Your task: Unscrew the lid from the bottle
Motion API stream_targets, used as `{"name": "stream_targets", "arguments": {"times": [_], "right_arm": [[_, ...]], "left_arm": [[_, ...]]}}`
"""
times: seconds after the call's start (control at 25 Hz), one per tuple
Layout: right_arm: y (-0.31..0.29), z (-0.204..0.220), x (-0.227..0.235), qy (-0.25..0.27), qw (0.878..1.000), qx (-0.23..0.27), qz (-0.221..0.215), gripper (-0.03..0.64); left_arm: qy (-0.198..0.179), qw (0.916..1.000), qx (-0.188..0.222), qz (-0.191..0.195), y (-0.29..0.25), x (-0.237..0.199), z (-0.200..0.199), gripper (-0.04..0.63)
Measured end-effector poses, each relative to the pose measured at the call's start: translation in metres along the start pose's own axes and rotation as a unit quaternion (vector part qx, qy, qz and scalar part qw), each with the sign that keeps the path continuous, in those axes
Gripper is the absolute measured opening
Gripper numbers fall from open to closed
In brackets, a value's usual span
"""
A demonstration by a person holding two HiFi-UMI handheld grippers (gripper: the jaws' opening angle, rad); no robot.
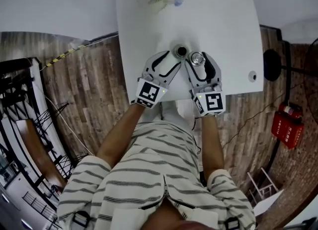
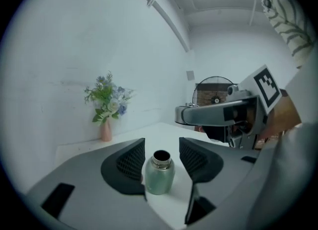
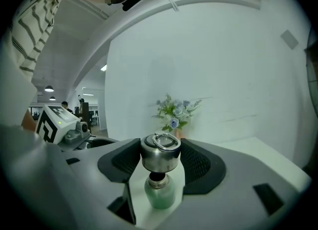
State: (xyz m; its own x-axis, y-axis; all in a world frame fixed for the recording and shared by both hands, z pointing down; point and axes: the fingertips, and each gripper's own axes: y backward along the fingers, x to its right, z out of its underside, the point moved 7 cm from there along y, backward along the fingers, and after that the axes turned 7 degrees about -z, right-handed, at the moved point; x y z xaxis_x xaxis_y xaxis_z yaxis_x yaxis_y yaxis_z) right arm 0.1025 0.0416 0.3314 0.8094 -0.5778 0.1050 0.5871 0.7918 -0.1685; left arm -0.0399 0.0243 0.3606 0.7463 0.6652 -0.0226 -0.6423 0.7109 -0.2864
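Lid (image 3: pixel 159 158) is off. My right tongs (image 3: pixel 160 149) are clamped on its side wall, holding it clear of the bottle (image 2: pixel 159 177), just to the bottle's right.

The bottle stands upright on the white counter (image 1: pixel 228 35), mouth open, with the vase (image 2: pixel 105 132) well behind it. My left tongs (image 2: pixel 162 148) straddle the bottle's body, with a gap at the right pad, so no grip.

Handling guess:
- **Lid:** stiff smooth steel, slippery. Hold it by the wall, not the ring on top.
- **Bottle:** rigid, probably light and tippy. Take it mid-body, below the bare metal neck. Contents unknown, so keep it upright.
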Motion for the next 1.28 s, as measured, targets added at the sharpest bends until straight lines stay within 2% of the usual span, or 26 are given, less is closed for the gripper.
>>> {"name": "stream_targets", "arguments": {"times": [0.08,0.28,0.44,0.84,1.28], "right_arm": [[0.005,-0.007,-0.005,-0.003,1.0,0.005,0.015,0.259],[0.013,-0.025,-0.018,0.001,0.999,0.01,0.039,0.259],[0.023,-0.043,-0.035,0.004,0.998,0.018,0.055,0.259],[0.037,-0.085,-0.071,-0.003,0.996,0.033,0.086,0.259],[0.044,-0.103,-0.082,-0.003,0.994,0.042,0.105,0.259]], "left_arm": [[0.018,0.9998,0.01,-0.007,0.012,-0.001,-0.011,0.198],[0.001,0.9984,0.025,-0.051,0.039,-0.002,-0.036,0.085],[0.017,0.9954,0.029,-0.089,0.064,-0.004,-0.054,0.003],[0.027,0.9936,0.046,-0.1,0.109,-0.006,-0.097,-0.002],[0.016,0.9938,0.065,-0.089,0.136,-0.003,-0.114,-0.002]]}}
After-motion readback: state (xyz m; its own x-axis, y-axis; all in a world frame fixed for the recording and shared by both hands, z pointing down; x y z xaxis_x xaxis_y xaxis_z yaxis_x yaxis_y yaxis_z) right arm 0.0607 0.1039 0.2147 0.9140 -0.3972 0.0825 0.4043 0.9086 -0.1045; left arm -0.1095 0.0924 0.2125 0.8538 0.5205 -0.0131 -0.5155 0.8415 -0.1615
